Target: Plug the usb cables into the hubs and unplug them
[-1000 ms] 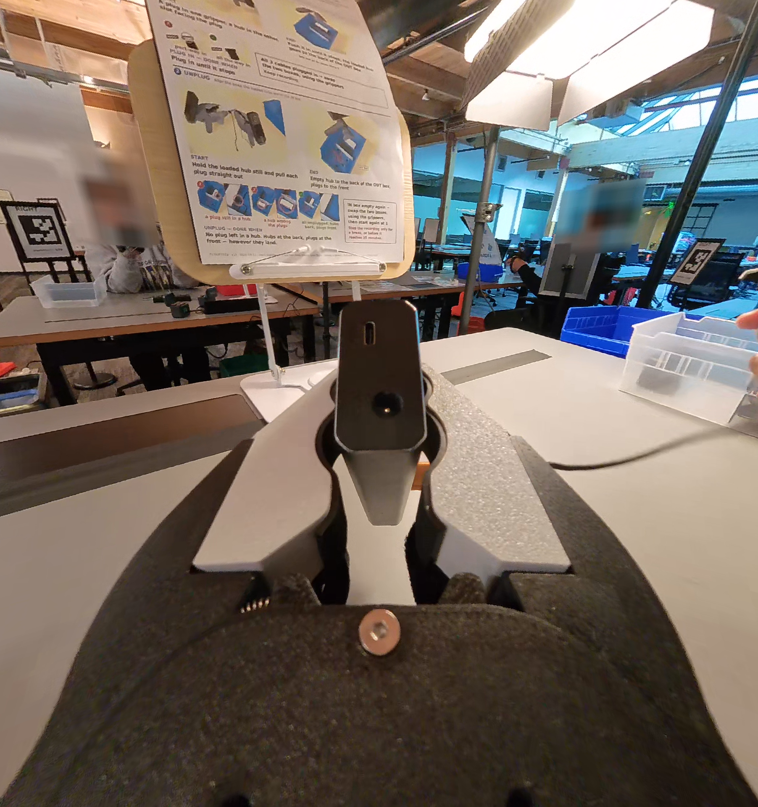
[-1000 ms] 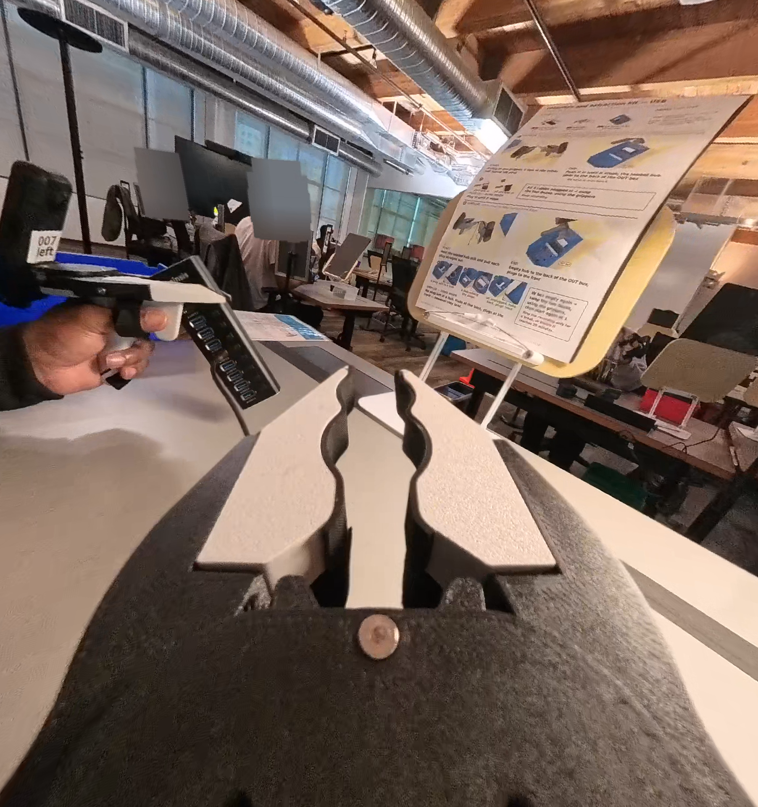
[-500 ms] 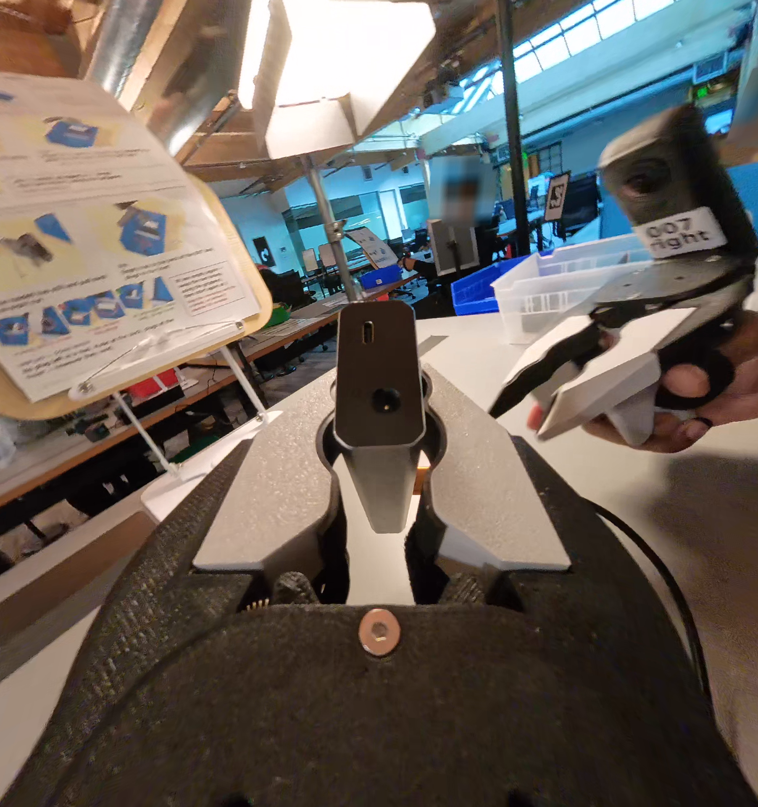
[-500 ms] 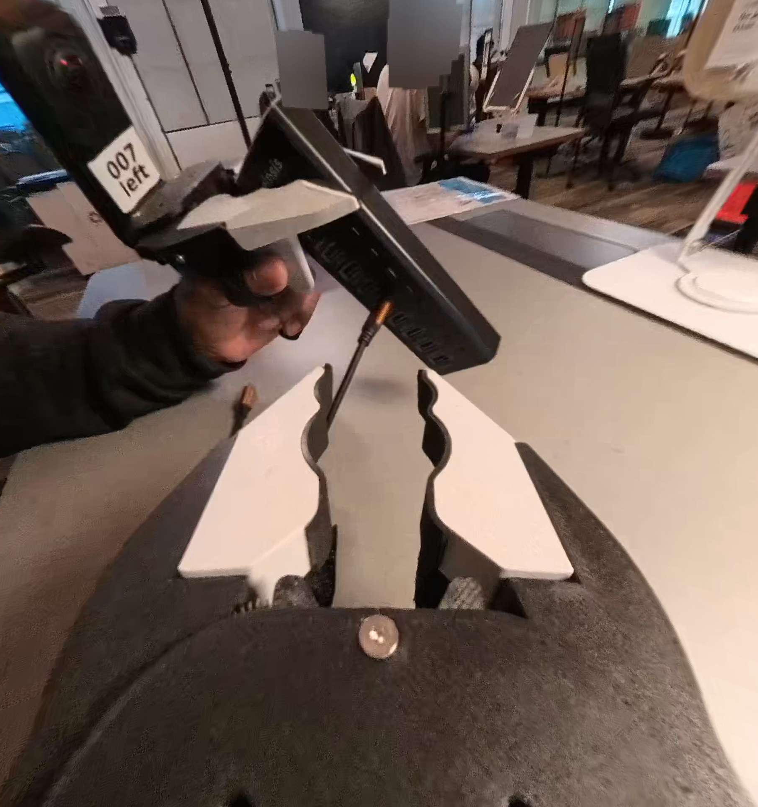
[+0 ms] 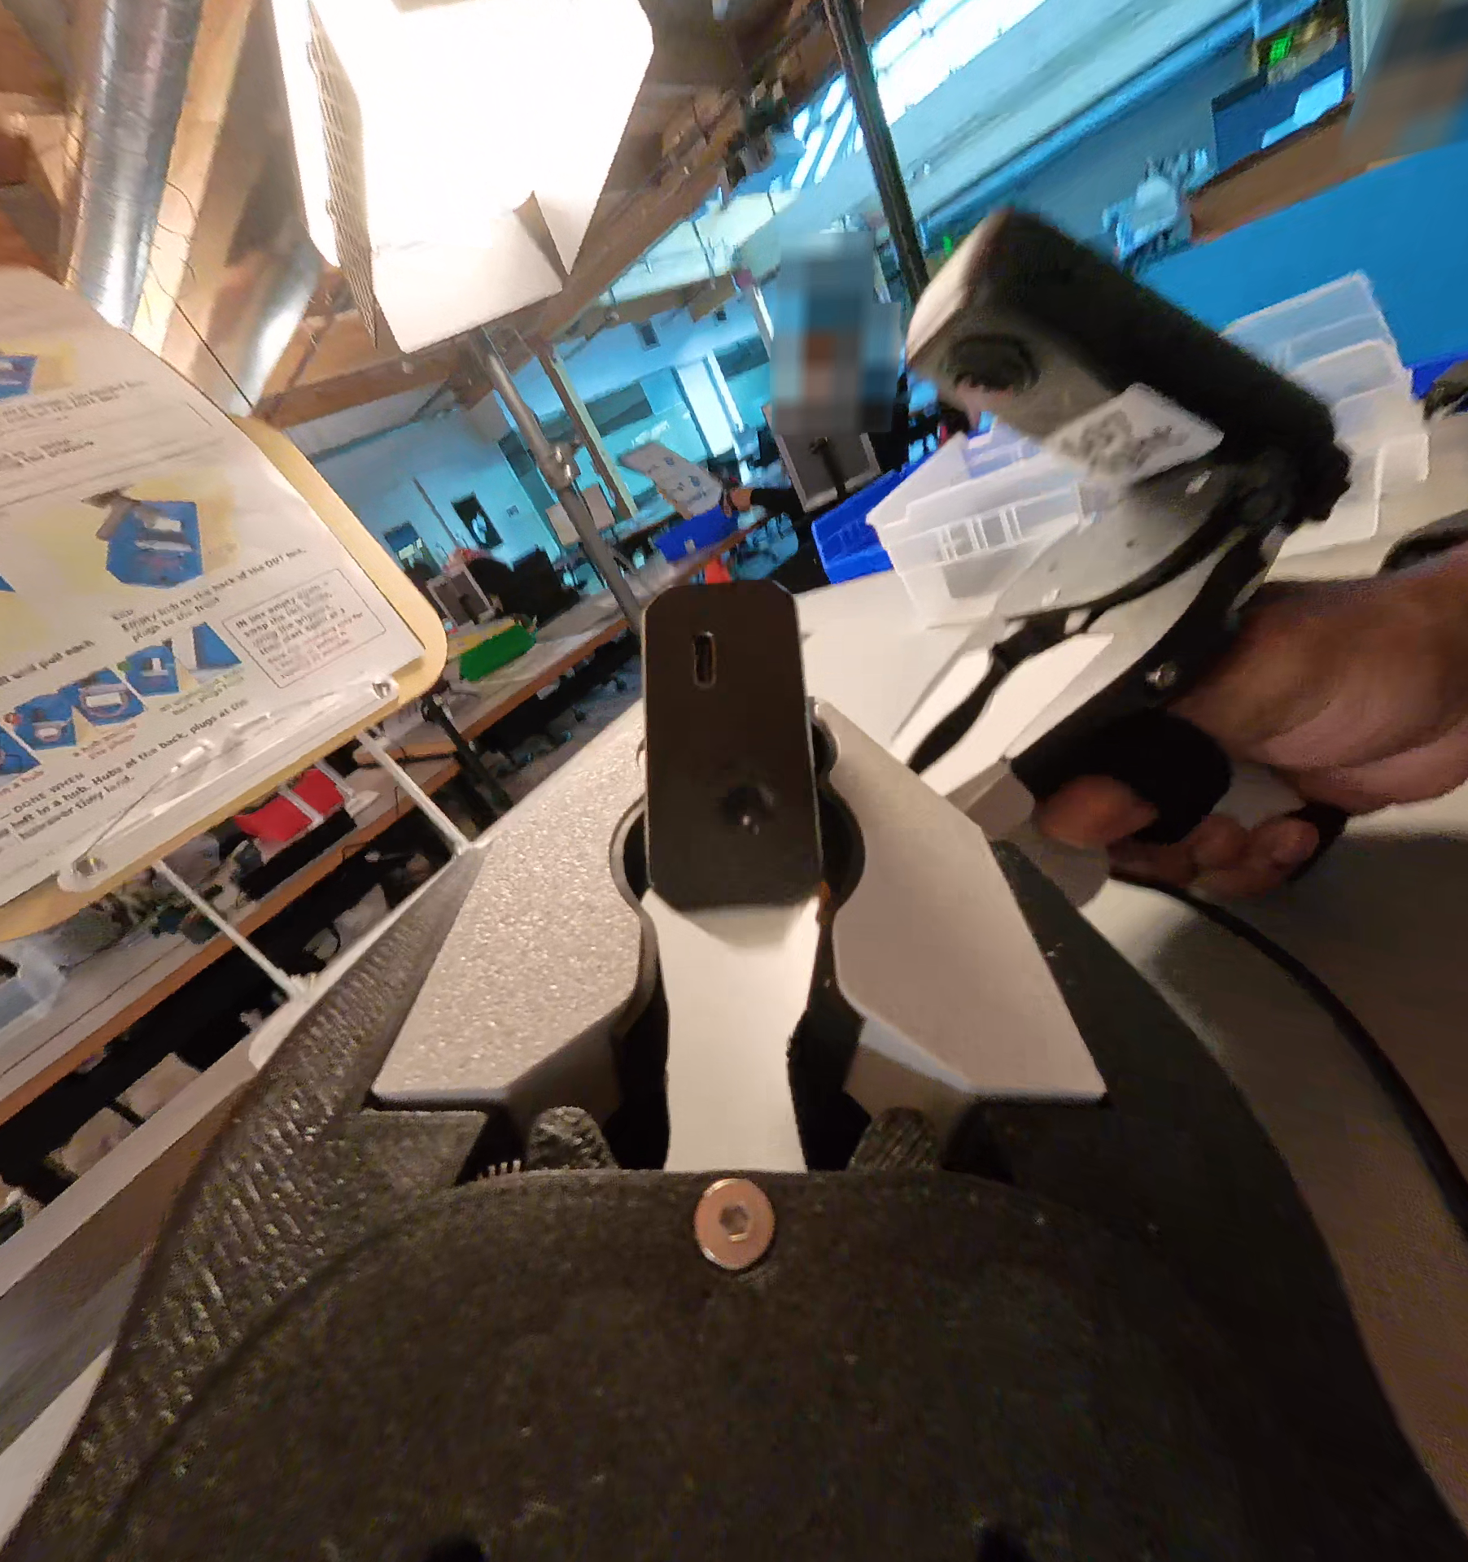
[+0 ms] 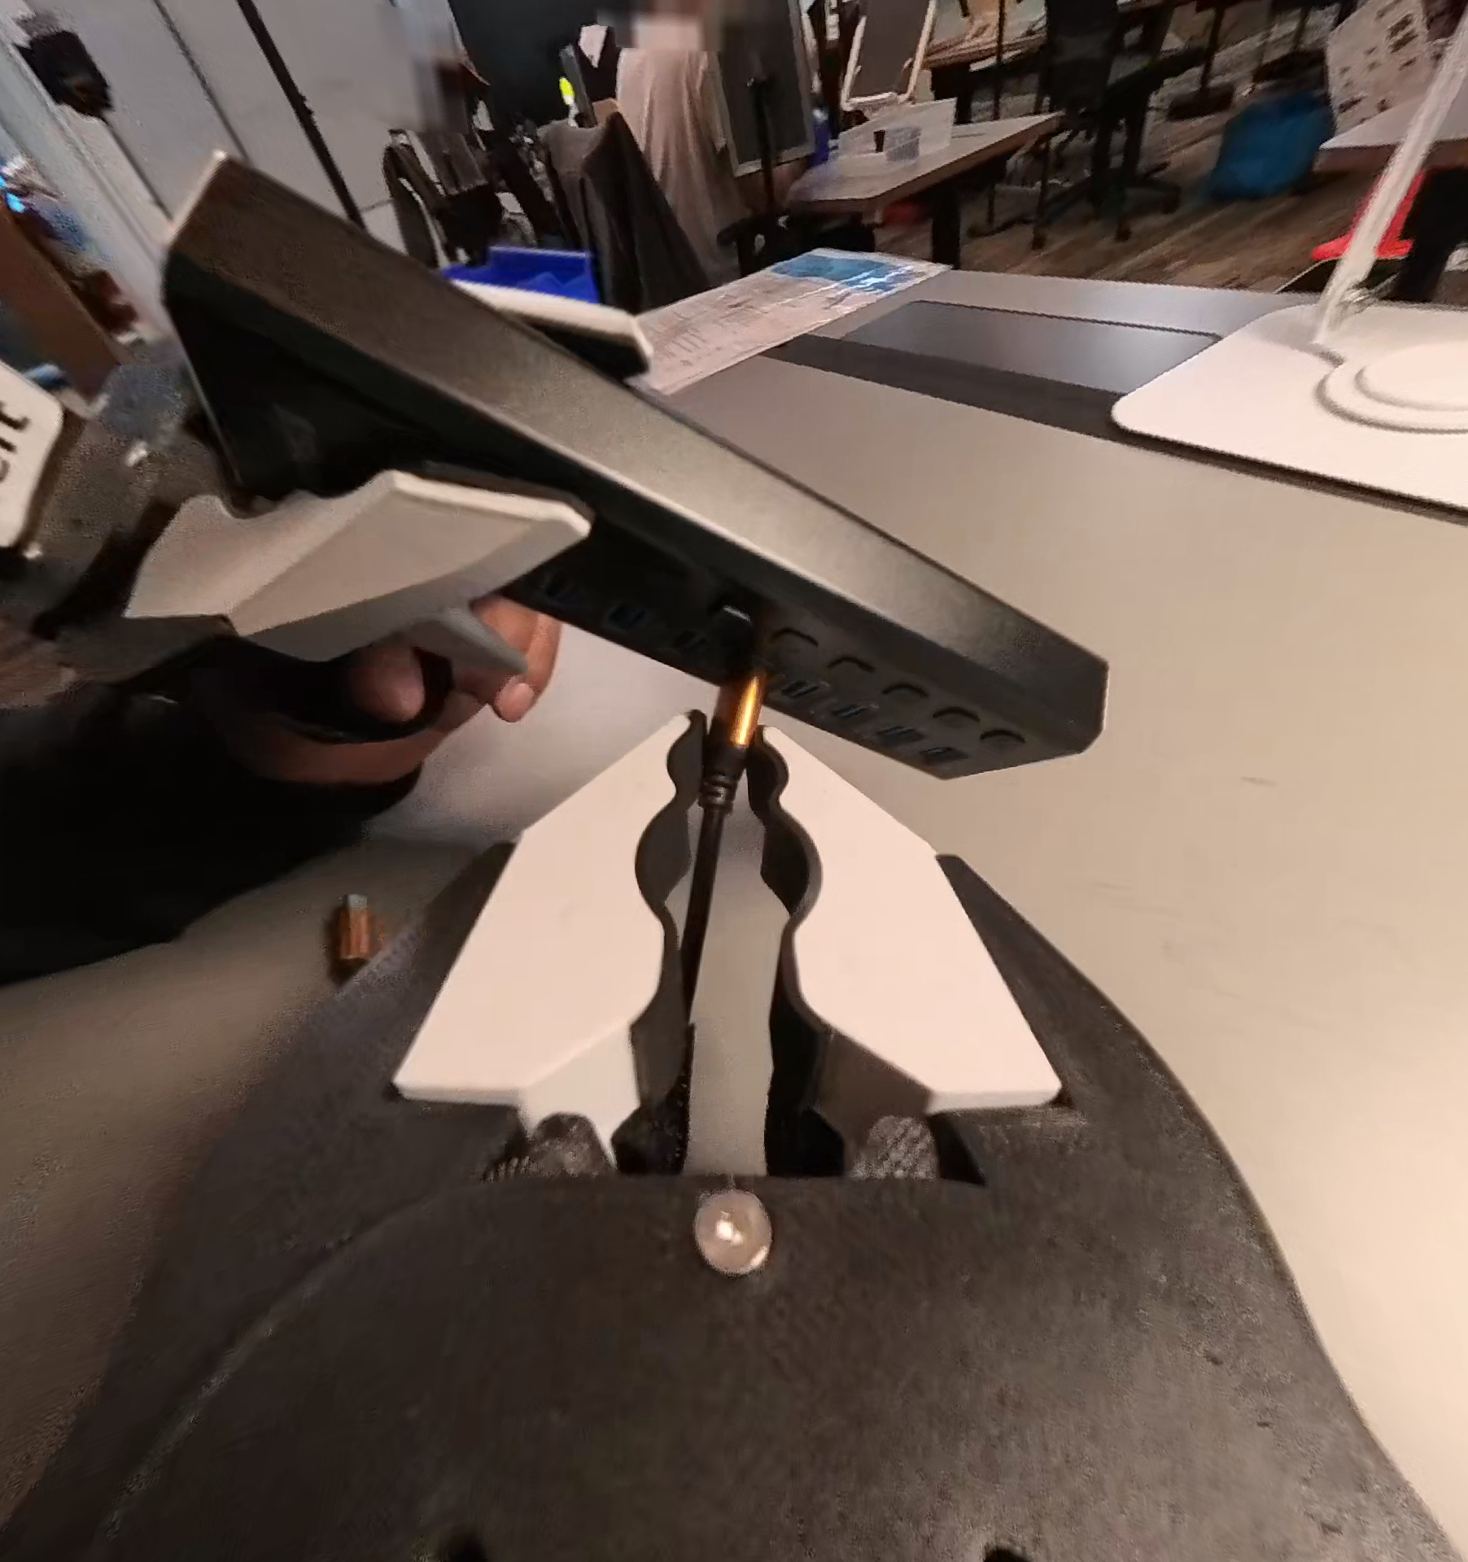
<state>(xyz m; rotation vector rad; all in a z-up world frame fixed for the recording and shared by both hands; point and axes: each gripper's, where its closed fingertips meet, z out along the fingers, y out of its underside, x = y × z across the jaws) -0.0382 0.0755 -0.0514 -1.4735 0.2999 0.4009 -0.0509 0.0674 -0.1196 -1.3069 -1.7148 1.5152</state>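
Note:
My left gripper (image 5: 731, 786) is shut on a long black USB hub (image 5: 726, 735) and holds it above the grey table; I see the hub's end face. In the right wrist view the hub (image 6: 629, 507) slants down to the right, its port row facing down. A black cable with an orange-collared plug (image 6: 743, 701) sits in one middle port. My right gripper (image 6: 729, 731) is just below the hub, its fingertips closed on that plug, with the cable running back between the fingers. The right gripper also shows in the left wrist view (image 5: 950, 701), close beside the hub.
A loose orange plug (image 6: 354, 930) lies on the table (image 6: 1221, 803) at the left. An instruction board on a stand (image 5: 164, 592) has a white base (image 6: 1221, 406). Clear plastic bins (image 5: 1010, 524) stand far right. A paper sheet (image 6: 798, 313) lies farther back. Across from one pair of fingers to the other is roughly 7 cm.
My right gripper has moved up to the hub's port side and its fingers have closed around the plug. The left gripper has turned the hub toward the right gripper.

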